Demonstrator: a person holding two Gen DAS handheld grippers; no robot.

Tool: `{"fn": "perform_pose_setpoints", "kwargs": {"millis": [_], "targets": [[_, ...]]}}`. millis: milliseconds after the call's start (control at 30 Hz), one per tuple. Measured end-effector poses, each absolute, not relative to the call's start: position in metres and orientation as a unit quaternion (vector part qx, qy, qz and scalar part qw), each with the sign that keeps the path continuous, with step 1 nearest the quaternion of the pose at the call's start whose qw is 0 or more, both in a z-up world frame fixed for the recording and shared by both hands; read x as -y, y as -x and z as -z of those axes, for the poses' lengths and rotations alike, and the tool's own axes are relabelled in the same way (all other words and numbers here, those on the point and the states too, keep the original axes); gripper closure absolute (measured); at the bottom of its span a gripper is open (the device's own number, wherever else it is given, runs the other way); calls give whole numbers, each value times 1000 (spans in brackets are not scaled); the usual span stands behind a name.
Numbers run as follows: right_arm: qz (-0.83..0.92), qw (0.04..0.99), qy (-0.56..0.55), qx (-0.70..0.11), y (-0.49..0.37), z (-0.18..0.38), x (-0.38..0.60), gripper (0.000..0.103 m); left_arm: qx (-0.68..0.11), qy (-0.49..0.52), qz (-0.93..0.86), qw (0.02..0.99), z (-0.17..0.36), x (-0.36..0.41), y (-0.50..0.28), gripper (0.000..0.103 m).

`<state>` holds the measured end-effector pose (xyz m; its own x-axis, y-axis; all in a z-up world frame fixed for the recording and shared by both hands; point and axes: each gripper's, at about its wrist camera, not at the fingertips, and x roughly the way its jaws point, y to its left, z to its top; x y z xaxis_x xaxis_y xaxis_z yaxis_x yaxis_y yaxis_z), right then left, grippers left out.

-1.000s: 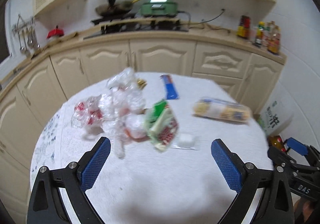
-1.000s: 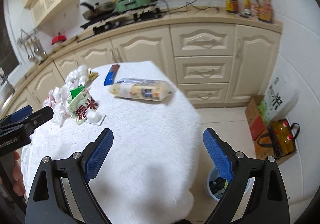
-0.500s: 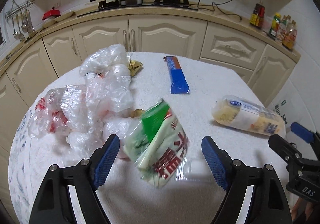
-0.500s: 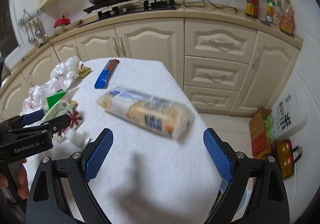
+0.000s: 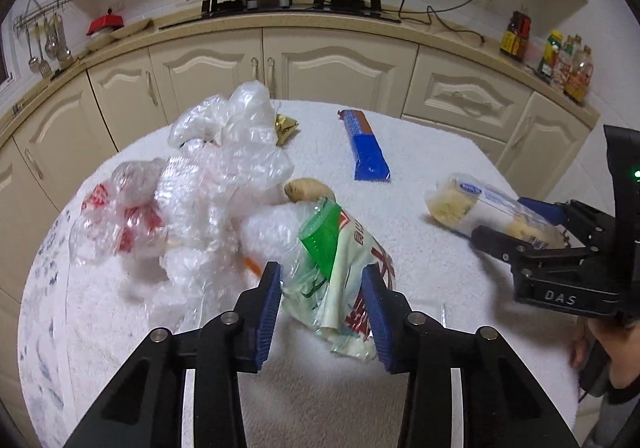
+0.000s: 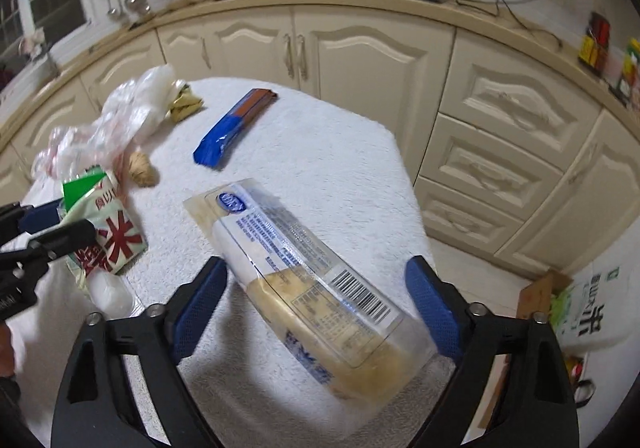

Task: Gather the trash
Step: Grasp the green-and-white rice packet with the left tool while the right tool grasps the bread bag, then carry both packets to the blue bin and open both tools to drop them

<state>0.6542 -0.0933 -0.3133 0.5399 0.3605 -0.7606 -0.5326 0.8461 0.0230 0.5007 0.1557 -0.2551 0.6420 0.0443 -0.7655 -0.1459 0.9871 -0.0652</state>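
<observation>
A green, white and red snack bag [image 5: 340, 264] lies on the white-clothed table [image 5: 420, 276]. My left gripper [image 5: 322, 276] straddles it, jaws closing, and both blue pads touch the bag's sides. The same bag [image 6: 108, 232] and the left gripper [image 6: 60, 222] show at the left of the right wrist view. A long clear packet of pale noodles [image 6: 304, 276] lies slantwise between the fingers of my right gripper [image 6: 316, 268]. Those jaws are closing too, with a gap still at the right pad. The left wrist view shows the right gripper [image 5: 500, 218] around that packet [image 5: 464, 200].
A heap of crumpled clear plastic bags [image 5: 216, 188] lies left of the snack bag, with a brown root [image 5: 308, 188] and a gold wrapper [image 5: 286, 126] beside it. A blue wrapper [image 5: 368, 152] lies further back. Cream cabinets [image 6: 360, 56] ring the table. A printed sack [image 6: 592, 312] stands on the floor.
The left jaws have narrowed from wide open onto the snack bag. The right gripper has swung forward and rolled, so the noodle packet now lies between its fingers.
</observation>
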Motion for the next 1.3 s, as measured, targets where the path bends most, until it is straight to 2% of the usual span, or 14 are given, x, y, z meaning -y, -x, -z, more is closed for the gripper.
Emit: {"fn": "perform_pose_setpoints", "kwargs": {"millis": [33, 67, 100, 133, 200, 233, 267, 333, 600, 633, 700, 733, 767, 1300], "targets": [[-255, 873, 111, -401, -648, 312, 91, 35, -421, 65, -54, 903, 254, -159, -496, 66], [-259, 872, 108, -402, -645, 311, 91, 56, -423, 72, -54, 902, 254, -161, -492, 66], [-263, 868, 100, -409, -641, 312, 90, 64, -424, 76, -53, 901, 253, -163, -488, 66], [-261, 868, 98, -410, -637, 312, 89, 66, -427, 82, -52, 899, 251, -164, -486, 66], [-258, 869, 92, -411, -628, 312, 88, 67, -426, 87, -52, 899, 248, -165, -485, 62], [-261, 870, 82, -411, -624, 311, 88, 67, -426, 88, -56, 898, 247, -165, -487, 55], [-262, 870, 71, -412, -619, 312, 90, 67, -426, 93, -58, 898, 246, -165, -488, 42], [-268, 869, 59, -413, -613, 313, 89, 67, -421, 105, -57, 899, 245, -165, -491, 32], [-263, 872, 47, -410, -604, 314, 87, 67, -442, 131, -93, 882, 258, -164, -530, 31], [-262, 872, 45, -411, -605, 314, 87, 67, -451, 129, -94, 878, 262, -163, -538, 33], [-261, 873, 42, -411, -604, 313, 87, 67, -444, 112, -107, 883, 263, -161, -542, 49], [-261, 872, 40, -411, -605, 313, 88, 67, -445, 101, -111, 883, 261, -160, -542, 66], [-259, 874, 38, -410, -603, 313, 89, 67, -445, 102, -107, 883, 261, -161, -542, 90], [-290, 876, -7, -386, -540, 290, 91, 68, -407, 121, -48, 904, 212, -153, -464, 90]]}}
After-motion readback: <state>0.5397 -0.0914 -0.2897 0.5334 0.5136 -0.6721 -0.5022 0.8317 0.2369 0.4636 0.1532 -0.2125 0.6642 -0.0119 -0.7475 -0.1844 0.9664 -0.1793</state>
